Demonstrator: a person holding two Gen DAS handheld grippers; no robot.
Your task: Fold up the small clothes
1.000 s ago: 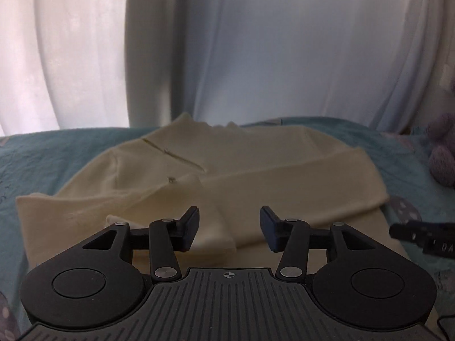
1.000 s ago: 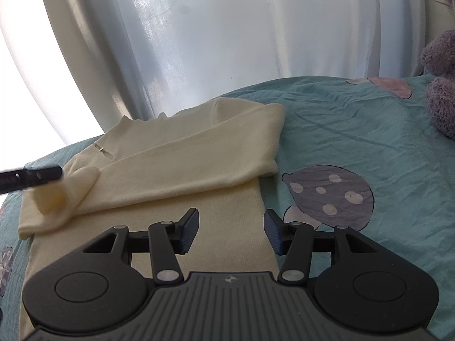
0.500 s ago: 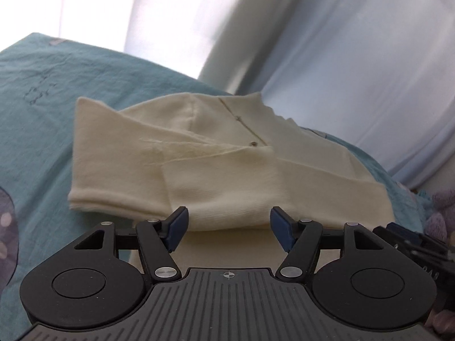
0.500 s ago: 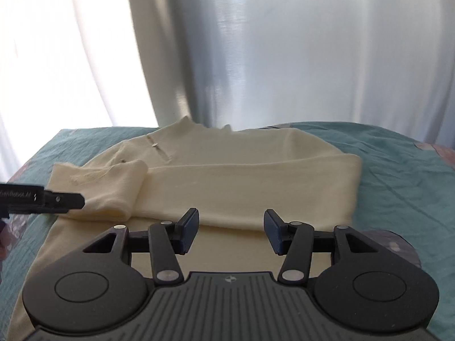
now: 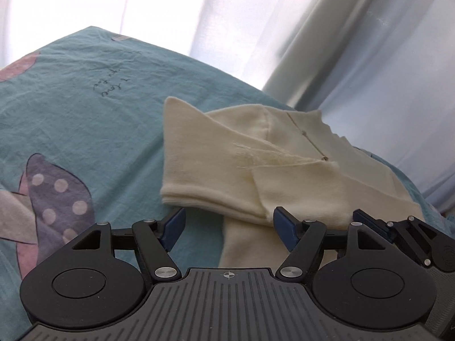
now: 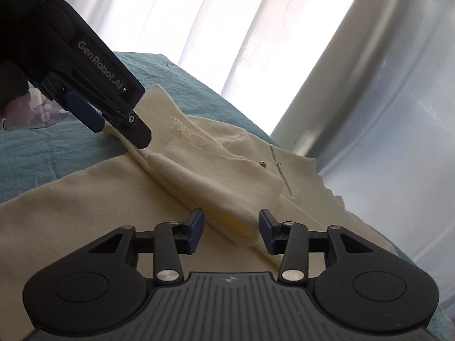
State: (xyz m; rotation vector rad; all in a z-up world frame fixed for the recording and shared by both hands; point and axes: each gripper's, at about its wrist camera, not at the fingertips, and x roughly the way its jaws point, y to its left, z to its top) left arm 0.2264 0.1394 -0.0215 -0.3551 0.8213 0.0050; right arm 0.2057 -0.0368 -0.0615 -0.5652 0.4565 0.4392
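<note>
Cream sweater (image 5: 284,176) lies on bed (image 5: 85,113), sleeves folded across chest. Your left gripper (image 5: 229,227) jaws opening, empty; right gripper (image 6: 229,231) jaws closing around sleeve fold, ready for next fold.

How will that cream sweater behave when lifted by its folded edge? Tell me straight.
The cream sweater looks soft and floppy: its folded sleeve lies limp across the body. It will probably sag and unfold if lifted at one point. The knit looks grippy, not slippery, on the teal bedsheet.
</note>
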